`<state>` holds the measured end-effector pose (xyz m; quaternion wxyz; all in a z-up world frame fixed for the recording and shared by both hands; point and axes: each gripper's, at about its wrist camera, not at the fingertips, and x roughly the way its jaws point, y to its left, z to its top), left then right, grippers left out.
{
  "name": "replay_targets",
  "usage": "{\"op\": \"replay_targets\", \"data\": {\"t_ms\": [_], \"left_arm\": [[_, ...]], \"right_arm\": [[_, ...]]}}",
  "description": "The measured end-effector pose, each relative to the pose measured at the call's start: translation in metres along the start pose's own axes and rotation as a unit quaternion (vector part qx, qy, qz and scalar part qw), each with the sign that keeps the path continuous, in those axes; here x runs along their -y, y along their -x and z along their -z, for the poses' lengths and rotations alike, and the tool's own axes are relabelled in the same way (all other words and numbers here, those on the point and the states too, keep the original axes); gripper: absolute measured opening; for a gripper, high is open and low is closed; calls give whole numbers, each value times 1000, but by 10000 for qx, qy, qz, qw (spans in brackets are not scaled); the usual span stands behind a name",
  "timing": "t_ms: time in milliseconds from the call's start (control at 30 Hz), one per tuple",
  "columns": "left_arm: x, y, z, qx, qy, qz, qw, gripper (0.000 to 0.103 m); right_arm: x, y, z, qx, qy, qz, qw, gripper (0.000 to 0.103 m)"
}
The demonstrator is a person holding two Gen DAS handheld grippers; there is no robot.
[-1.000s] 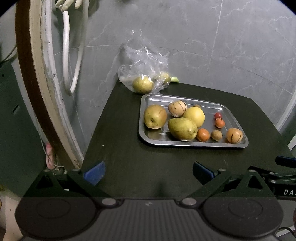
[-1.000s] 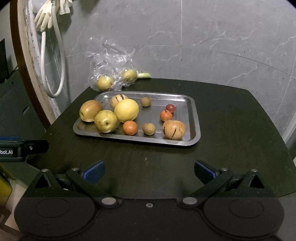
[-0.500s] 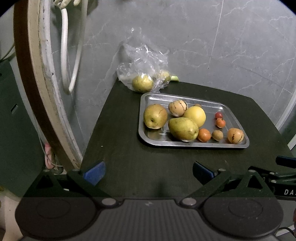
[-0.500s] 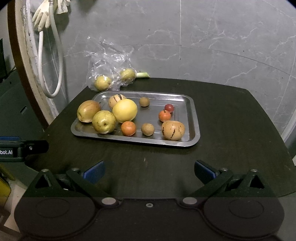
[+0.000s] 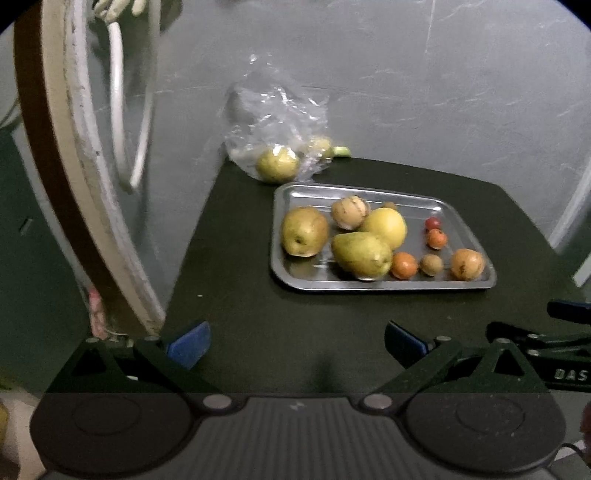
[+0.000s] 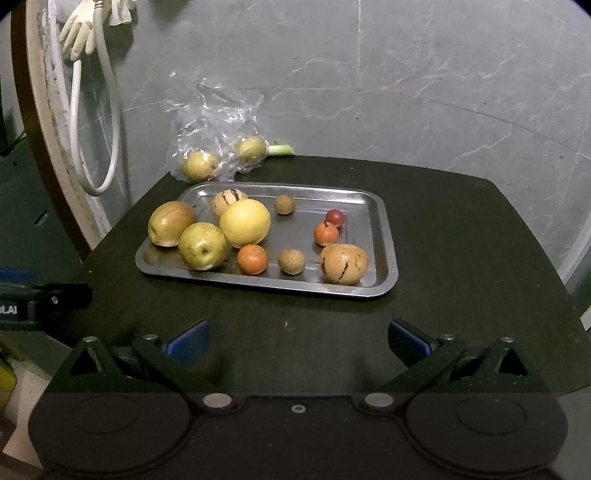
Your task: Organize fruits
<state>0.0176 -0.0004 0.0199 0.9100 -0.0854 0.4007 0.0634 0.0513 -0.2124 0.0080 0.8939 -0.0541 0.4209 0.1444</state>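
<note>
A steel tray (image 6: 384,229) (image 5: 465,225) sits on the dark table and holds several fruits: a big yellow round one (image 6: 245,222) (image 5: 384,228), a green pear (image 6: 202,245) (image 5: 361,254), a brownish pear (image 6: 171,222) (image 5: 304,231), two striped melons (image 6: 343,264) (image 6: 228,201), small orange, red and brown ones. A clear plastic bag (image 6: 218,147) (image 5: 277,144) with two more fruits lies behind the tray. My left gripper (image 5: 295,341) and right gripper (image 6: 297,339) both stand open over the near table, empty, well short of the tray.
A grey marble wall backs the table (image 6: 461,236). At the left stand a curved wooden frame (image 5: 62,155) and a hanging white hose (image 6: 96,140) with a glove (image 6: 79,31). The other gripper shows at each view's side edge (image 6: 33,301) (image 5: 554,347).
The left wrist view has shifted slightly, with the tray and bag sliding a little left and down and now blurred. The right view is almost unchanged. Both grippers stay open.
</note>
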Motion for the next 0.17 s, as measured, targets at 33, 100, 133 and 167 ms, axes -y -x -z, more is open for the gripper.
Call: {"op": "replay_targets", "data": {"t_ms": [33,100,133,167], "left_arm": [[0,0,0,26,-5,25,10000,102],[2,1,-1,54,-61,1,10000,102],[3,1,-1,60,-75,-2,10000,102],[3,0,-1,62,-77,16,10000,102]], "right_arm": [[0,0,0,0,-6,11,10000,102],[0,-1,0,-4,-12,26,10000,102],[0,-2,-1,-8,-14,31,10000,102],[-1,-3,-1,-11,-12,35,10000,102]]}}
